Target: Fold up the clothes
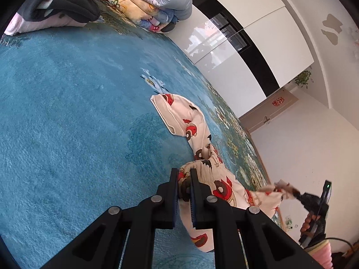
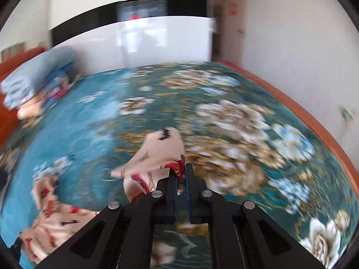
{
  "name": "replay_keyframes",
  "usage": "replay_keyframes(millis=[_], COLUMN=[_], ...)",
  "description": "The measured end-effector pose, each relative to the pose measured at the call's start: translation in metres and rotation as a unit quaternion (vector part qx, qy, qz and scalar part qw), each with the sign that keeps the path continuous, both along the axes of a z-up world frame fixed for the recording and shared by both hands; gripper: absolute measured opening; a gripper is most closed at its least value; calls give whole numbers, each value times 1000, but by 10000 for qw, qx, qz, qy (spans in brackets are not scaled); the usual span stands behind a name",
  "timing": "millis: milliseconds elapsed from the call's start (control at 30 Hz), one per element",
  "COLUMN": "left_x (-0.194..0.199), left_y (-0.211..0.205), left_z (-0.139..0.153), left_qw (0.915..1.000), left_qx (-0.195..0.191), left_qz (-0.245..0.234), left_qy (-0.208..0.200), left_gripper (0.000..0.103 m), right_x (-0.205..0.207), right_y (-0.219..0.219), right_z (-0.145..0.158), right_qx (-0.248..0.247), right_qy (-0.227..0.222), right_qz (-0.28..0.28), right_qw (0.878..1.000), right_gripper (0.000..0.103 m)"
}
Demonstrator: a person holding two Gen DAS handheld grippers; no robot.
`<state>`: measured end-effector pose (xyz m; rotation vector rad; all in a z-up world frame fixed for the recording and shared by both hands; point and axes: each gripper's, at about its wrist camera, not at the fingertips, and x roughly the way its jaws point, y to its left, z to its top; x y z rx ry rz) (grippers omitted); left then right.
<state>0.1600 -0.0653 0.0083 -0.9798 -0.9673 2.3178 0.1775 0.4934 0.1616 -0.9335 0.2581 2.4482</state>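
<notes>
Left gripper (image 1: 185,174) nearest my left wrist view: its fingers nearly meet, pinching a bunched fold of the garment (image 1: 197,132), cream with red car print. From there I see the cloth trail up across the blue bedspread (image 1: 67,112) to a loose cuffed end lying flat. Right gripper (image 2: 181,168) likewise pinched closed on another part of the garment (image 2: 157,154), held above the floral part of the bedspread (image 2: 235,134); that view is motion-blurred. Farther off, folded quilts (image 1: 154,2) are stacked at the bed's far edge, with a glossy white wardrobe (image 1: 246,51) behind.
</notes>
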Motion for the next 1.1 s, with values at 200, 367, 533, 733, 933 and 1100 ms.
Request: replay_keyframes(millis=[200, 367, 533, 733, 933, 1100], left_x=[0, -1, 0, 0, 0, 2], left_y=[-2, -3, -1, -2, -1, -1], left_z=[-4, -9, -7, -8, -8, -2], left_qw=[9999, 9997, 9997, 9996, 9997, 9998], left_qx=[14, 66, 65, 99, 22, 91], left_qz=[69, 71, 51, 39, 4, -120], left_qy=[-112, -227, -231, -243, -257, -139], left_gripper=[9, 9, 9, 9, 9, 9], right_x=[50, 76, 52, -25, -105, -133], right_y=[61, 72, 43, -94, -262, -328], right_z=[-48, -56, -24, -27, -80, -101], right_qx=[-523, -967, -679, -1583, -1662, -854], right_qy=[-486, -428, -270, -328, -1384, -1971], right_qz=[-886, -1082, -1027, 1555, 2999, 2955], right_qw=[9935, 9885, 9920, 9745, 9291, 9309], right_gripper=[6, 6, 32, 57, 57, 57])
